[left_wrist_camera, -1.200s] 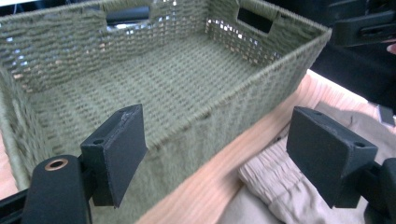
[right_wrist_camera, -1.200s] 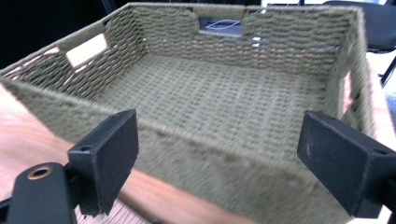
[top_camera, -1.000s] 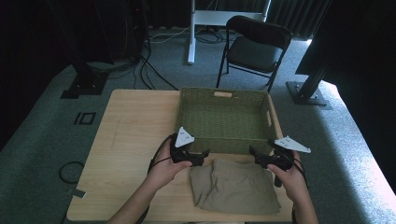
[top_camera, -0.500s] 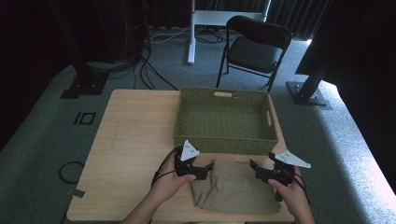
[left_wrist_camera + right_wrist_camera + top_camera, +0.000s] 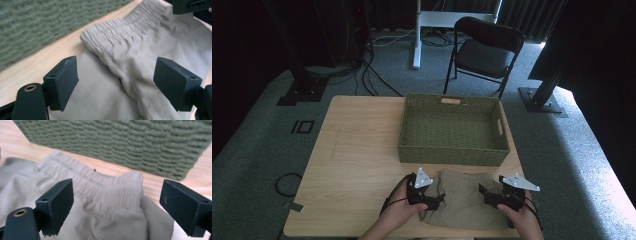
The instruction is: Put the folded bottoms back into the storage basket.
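Well, from the high view we see the tan shorts point(image 5: 464, 199) lying on the table point(image 5: 357, 165) in front of the empty green basket point(image 5: 452, 131); we think packing is not started. Our left gripper point(image 5: 116, 80) is spread wide over the wrinkly cloth. Our right gripper point(image 5: 117, 203) is wide too, above the stretchy waistband point(image 5: 100, 186).

Forearms run off the bottom edge of the high view. Near edge of the cloth point(image 5: 467, 200) partly covered by both hands there. Basket point(image 5: 37, 25) blurred in left gripper view, its top cut off. Chair point(image 5: 484, 50) back dim against dark curtain; room beyond too dark to read.
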Action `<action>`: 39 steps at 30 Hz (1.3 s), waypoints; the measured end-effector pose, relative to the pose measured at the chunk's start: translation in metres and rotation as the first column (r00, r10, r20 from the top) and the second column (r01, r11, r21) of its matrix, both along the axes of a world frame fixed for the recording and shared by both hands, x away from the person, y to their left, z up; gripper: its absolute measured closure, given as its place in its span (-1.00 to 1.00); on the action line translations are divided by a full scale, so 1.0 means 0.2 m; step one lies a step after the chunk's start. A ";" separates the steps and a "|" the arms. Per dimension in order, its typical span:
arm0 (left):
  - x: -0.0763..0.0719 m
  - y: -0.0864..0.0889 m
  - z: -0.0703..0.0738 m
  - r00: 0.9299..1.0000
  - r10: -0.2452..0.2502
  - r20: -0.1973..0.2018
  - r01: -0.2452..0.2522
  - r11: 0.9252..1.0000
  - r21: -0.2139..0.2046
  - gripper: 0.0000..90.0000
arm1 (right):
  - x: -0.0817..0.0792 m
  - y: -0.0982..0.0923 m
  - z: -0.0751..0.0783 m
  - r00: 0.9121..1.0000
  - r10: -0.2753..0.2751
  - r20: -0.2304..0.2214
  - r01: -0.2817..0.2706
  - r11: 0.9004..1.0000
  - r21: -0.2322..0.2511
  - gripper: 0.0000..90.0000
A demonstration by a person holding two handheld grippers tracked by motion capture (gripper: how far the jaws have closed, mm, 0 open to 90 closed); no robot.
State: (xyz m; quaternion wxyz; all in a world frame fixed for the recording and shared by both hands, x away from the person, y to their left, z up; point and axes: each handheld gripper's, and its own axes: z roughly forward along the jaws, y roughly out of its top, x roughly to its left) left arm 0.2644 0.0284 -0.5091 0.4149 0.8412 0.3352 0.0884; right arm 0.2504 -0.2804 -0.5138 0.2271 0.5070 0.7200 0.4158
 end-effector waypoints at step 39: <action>-0.03 -0.06 -0.23 0.998 -0.039 0.047 0.033 0.994 0.109 -0.67 | -0.01 -0.02 -0.23 0.991 -0.060 -0.122 0.049 0.994 -0.095 -0.68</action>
